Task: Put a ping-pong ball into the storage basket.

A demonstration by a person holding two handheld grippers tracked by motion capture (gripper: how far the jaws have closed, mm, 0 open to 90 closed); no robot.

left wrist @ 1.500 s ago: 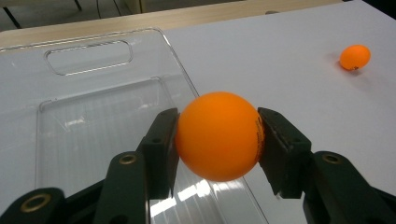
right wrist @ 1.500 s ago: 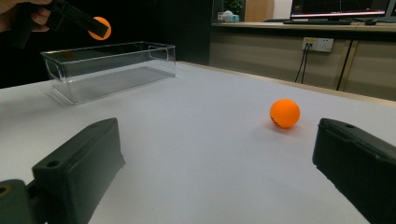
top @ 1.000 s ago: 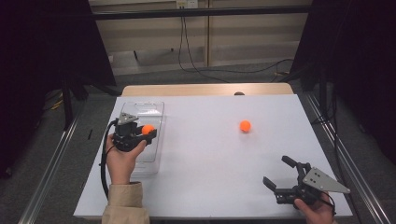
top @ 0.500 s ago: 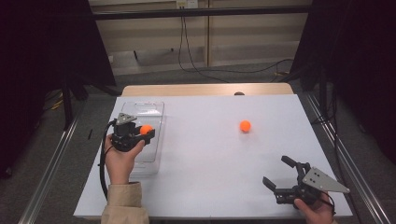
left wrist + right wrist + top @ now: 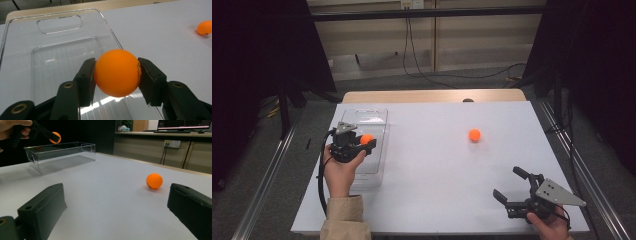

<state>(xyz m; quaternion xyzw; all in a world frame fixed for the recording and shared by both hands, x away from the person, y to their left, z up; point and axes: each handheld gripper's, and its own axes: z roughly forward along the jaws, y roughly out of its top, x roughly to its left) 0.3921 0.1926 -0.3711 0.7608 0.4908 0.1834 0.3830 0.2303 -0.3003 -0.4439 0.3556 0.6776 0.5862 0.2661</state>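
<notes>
The left tongs grip a small orange plastic ball above the clear plastic box. The right tongs stand open, well apart from the box, holding nothing.

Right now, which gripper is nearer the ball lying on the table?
Right. The right gripper sits open at the table's near right corner, its jaws pointing toward the loose ball. The left gripper is farther off, holding another ball over the clear box.

The held orange ball looks smooth, matt plastic; the tray is clear, glossy plastic; the bench top is matt white; the fingers matt black.
</notes>
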